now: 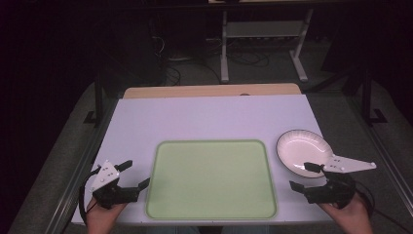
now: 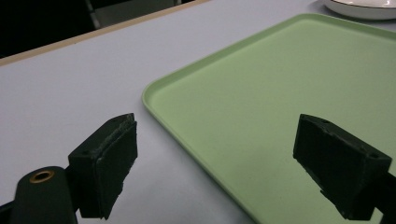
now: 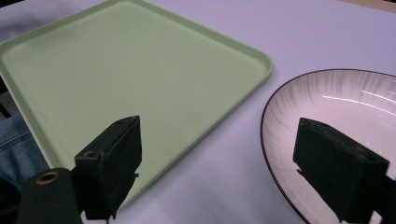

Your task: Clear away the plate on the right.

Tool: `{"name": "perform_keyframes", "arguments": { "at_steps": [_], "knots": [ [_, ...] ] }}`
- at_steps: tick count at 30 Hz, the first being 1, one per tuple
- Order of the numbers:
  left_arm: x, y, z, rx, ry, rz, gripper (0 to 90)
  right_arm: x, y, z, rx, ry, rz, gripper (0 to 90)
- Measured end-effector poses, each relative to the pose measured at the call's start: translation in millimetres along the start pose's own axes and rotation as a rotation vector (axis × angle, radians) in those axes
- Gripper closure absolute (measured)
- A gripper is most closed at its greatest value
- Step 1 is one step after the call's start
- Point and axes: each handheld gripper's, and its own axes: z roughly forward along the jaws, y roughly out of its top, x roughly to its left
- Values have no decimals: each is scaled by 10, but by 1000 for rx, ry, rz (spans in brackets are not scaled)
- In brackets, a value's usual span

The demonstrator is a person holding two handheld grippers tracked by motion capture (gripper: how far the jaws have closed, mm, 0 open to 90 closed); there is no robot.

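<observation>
Green tray (image 1: 211,179) is lying empty at the middle of the table's (image 1: 195,117) near edge, with the white plate (image 1: 302,148) sitting just beside its far right corner. The left gripper (image 1: 135,174) is hovering at the tray's left edge, jaws spread and gripping nothing. The right gripper (image 1: 306,177) is hanging over the plate's near rim, jaws likewise spread and empty.

The tray (image 1: 211,179) is lying at the middle of the bench's (image 1: 204,117) near edge. The plate (image 1: 298,147) is sitting just beside the tray's far right corner, toward the bench's right edge. The left gripper (image 1: 135,174) is hovering at the near left corner, the right gripper (image 1: 304,176) over the plate's near rim.
</observation>
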Motion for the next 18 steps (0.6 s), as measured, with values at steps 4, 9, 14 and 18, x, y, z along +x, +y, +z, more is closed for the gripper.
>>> {"name": "perform_keyframes", "arguments": {
  "at_steps": [4,9,14,18],
  "knots": [
    [1,0,-2,0,1,1,136,-54,-23,-84,3,-10,12,151],
    [0,0,-3,0,2,0,136,-105,-39,-156,4,-18,25,151],
    [5,1,-10,-1,7,-2,136,-205,-64,-266,8,-44,42,153],
    [12,1,-14,-3,9,-3,136,-307,-85,-330,12,-66,63,155]
  ]
}}
